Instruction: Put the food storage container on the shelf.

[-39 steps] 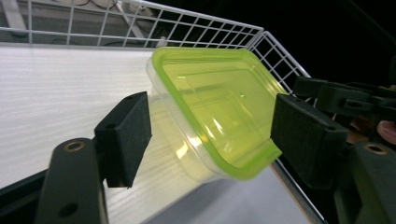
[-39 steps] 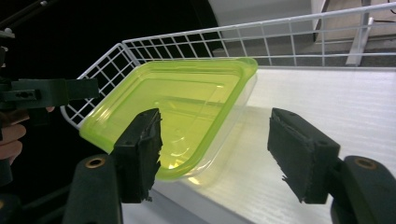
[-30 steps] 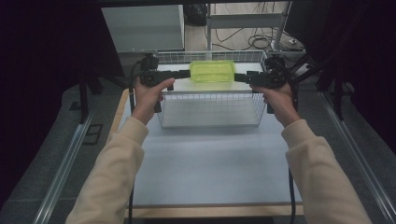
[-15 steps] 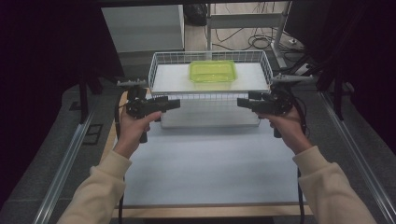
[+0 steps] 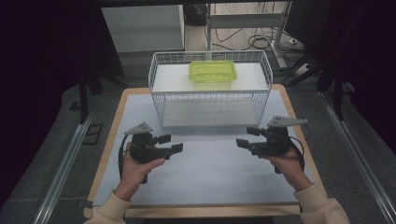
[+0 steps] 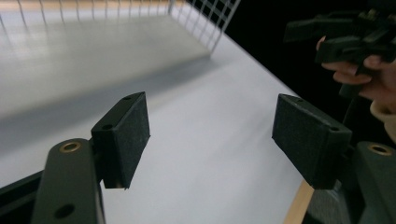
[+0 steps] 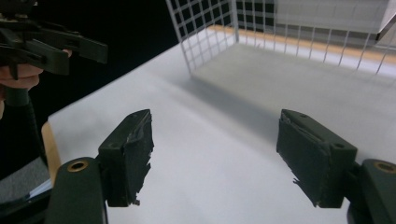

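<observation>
A white wire basket (image 5: 210, 100) holding a lime-green lidded box (image 5: 212, 71) stands beyond the left tool (image 5: 170, 143) and right tool (image 5: 246, 136), both wide and empty above the white-covered tabletop (image 5: 210, 163), dark room around.

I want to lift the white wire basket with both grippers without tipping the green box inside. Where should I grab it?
Take the wire basket by the top rim of its two short end walls, left gripper from the left, right gripper from the right. The thin rim wire fits between open jaws, and opposite grips should keep the green box level.
</observation>
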Tool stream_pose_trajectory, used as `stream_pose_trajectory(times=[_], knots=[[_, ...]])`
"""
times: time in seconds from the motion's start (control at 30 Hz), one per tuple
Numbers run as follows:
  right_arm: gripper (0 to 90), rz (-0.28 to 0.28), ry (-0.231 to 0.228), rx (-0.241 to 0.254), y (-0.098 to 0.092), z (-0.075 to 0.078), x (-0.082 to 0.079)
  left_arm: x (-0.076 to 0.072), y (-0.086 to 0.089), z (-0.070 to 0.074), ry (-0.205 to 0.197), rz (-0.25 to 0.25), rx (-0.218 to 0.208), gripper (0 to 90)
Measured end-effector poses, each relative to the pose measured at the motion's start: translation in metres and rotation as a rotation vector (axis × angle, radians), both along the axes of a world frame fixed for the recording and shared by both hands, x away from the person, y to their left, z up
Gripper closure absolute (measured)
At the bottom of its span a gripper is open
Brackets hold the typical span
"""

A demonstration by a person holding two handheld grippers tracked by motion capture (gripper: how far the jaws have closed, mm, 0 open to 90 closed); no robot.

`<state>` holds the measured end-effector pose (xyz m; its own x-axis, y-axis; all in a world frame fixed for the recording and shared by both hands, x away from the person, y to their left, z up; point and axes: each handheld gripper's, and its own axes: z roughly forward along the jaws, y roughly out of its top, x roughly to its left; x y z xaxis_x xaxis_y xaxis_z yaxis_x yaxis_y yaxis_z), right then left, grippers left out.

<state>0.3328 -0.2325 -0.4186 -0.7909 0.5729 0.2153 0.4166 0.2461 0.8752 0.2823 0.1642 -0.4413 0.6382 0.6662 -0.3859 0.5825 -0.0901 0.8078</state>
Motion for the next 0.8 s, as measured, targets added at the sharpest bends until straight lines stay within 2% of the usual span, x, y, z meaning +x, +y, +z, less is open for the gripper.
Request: stream_pose_trajectory(times=[0.2, 0.43, 0.57, 0.8], knots=[[25.6, 0.017, 0.053, -0.029, -0.006, -0.037, -0.020, -0.019, -0.005, -0.032, 0.027, -0.004, 0.040, 27.0], [24.3, 0.017, 0.105, -0.071, -0.005, -0.070, -0.025, -0.024, -0.006, -0.060, 0.080, 0.005, 0.071, 27.0], [23.8, 0.025, 0.099, -0.109, -0.002, -0.078, -0.028, -0.024, -0.005, -0.064, 0.083, 0.013, 0.088, 27.0], [23.8, 0.013, 0.072, -0.102, -0.004, -0.076, -0.030, -0.024, -0.003, -0.065, 0.088, 0.020, 0.076, 27.0]])
